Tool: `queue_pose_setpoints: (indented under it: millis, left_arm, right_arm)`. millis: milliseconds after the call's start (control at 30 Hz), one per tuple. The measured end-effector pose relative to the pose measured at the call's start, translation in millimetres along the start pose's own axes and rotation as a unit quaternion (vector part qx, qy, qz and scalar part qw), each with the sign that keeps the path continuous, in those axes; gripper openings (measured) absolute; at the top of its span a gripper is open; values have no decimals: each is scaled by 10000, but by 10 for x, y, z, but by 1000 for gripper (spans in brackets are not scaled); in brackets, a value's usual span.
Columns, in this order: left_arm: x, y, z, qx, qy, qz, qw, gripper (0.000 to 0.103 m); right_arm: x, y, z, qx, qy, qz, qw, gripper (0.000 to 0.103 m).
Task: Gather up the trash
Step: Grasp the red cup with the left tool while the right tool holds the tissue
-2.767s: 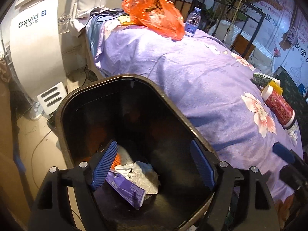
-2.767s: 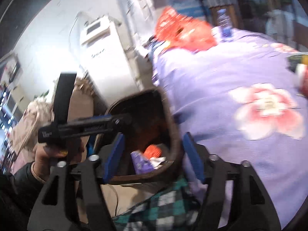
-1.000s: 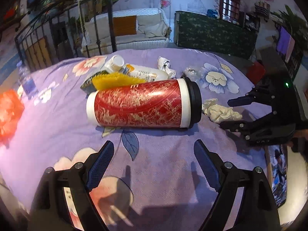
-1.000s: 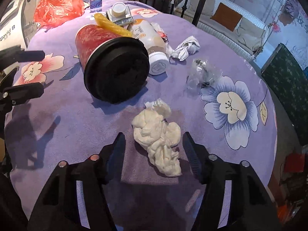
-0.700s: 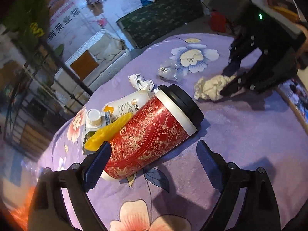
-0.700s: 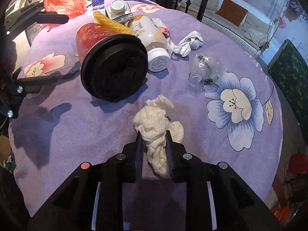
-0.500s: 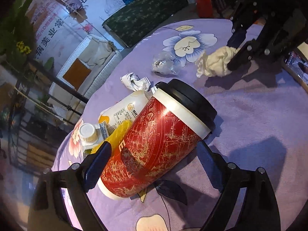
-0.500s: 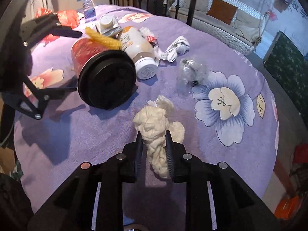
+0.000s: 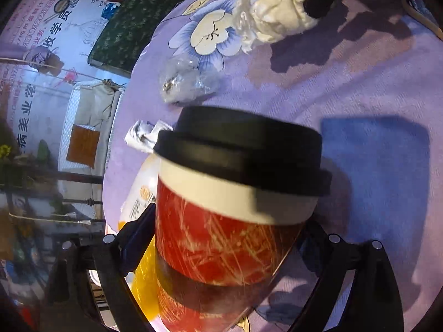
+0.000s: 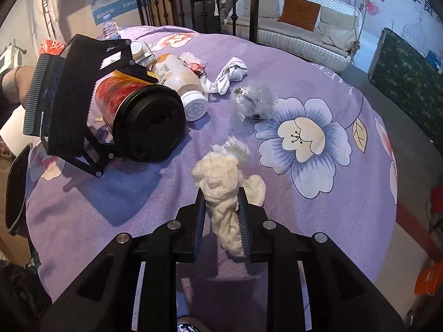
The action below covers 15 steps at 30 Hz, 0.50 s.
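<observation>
A red cup with a white band and black lid (image 9: 229, 221) lies on the purple flowered tablecloth (image 9: 373, 166). My left gripper (image 9: 224, 229) has its jaws on either side of the cup's body and looks shut on it; it also shows in the right wrist view (image 10: 116, 105), around the cup (image 10: 138, 116). My right gripper (image 10: 221, 202) is shut on a crumpled cream tissue wad (image 10: 221, 177), which also shows in the left wrist view (image 9: 277, 13), held just above the cloth.
Other trash lies beyond the cup: a white bottle (image 10: 182, 83), a crumpled white wrapper (image 10: 232, 74), a clear plastic wad (image 10: 254, 102), a yellow wrapper (image 9: 146, 285) and a small carton (image 10: 141, 52). A water bottle (image 10: 110, 30) stands at the table's far edge.
My left gripper has moved in over the red cup and its jaws have come against it. My right gripper has shut on the tissue wad and raised it slightly.
</observation>
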<state>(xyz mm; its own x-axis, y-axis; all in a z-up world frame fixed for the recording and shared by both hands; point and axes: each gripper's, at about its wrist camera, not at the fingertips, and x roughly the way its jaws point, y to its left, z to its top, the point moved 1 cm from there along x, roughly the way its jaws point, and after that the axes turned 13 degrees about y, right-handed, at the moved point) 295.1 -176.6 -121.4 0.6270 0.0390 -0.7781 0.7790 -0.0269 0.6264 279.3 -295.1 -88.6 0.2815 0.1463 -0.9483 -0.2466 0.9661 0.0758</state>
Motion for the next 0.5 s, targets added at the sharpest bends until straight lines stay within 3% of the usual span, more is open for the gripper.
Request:
queue_pose_setpoints:
  millis: [67,267,500]
  left_arm:
    - [-4,0,43,-79,-44,-62,9999,83]
    - [-51,-68,11,-533,-263,167,9981,82]
    - [-415,-86,-215,-1441,-862,105,9857,82]
  right_arm:
    - [-8,-28,-17,57,-19,35,10000,23]
    - [-70,-62,-62,157,-135,72,9998,23]
    - [-171,-51,-126,256,-324,46,9991,23]
